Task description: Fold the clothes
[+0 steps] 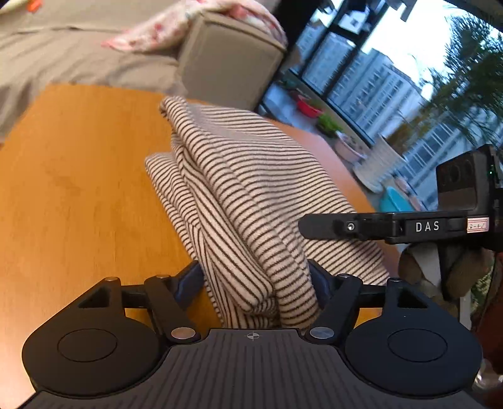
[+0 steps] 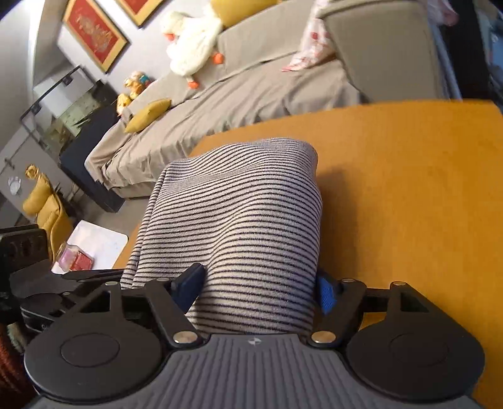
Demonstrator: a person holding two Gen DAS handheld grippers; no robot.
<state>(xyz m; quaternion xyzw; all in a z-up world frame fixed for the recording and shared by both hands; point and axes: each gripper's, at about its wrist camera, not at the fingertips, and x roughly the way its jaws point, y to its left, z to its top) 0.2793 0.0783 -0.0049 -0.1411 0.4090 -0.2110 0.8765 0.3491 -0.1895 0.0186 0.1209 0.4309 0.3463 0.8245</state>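
Observation:
A folded cream garment with thin dark stripes (image 1: pixel 251 188) lies in thick layers on the orange wooden table (image 1: pixel 78 188). In the left wrist view its near end bulges up between my left gripper's (image 1: pixel 254 280) blue pads, which press on it from both sides. My right gripper (image 1: pixel 309 226) reaches in from the right over the same bundle, a gloved hand under it. In the right wrist view the striped garment (image 2: pixel 248 220) fills the gap of my right gripper (image 2: pixel 257 286), whose pads squeeze its near edge. The fingertips are hidden in the fabric.
A beige sofa (image 2: pixel 251 91) with a floral cloth (image 1: pixel 176 28), yellow cushions and a white plush toy stands beyond the table. Large windows and plant pots (image 1: pixel 377 166) are to the right. Bare table (image 2: pixel 408 188) lies right of the bundle; the table's left edge is close.

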